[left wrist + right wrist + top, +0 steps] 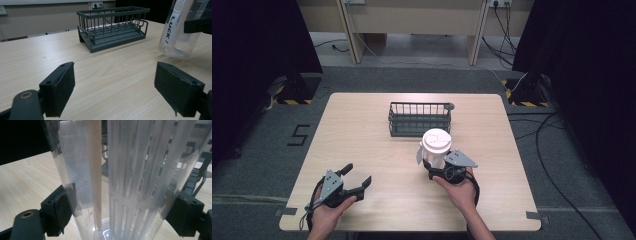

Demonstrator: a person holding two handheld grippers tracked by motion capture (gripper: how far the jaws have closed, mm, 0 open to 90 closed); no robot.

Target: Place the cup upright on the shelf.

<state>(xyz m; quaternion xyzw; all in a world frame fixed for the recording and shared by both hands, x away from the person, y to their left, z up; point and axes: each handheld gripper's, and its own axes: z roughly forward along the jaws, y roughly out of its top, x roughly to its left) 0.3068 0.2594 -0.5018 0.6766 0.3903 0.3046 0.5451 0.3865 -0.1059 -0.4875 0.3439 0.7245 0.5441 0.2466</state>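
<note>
A clear plastic bottle (435, 149) with a white lid stands upright just right of the table's middle. My right gripper (438, 170) is shut on the bottle (125, 182), one pad on each side of its wall. A white strap hangs down the bottle's (178, 30) side. Behind it sits a dark grey wire basket (419, 119), also seen at the back in the left gripper view (112, 27). My left gripper (356, 178) rests low near the front left of the table, open, with bare wood between its pads (61, 87).
The light wood table (362, 130) has free surface to the left and front. Black cables lie on the grey floor (562, 165) to the right. Dark curtains stand on both sides.
</note>
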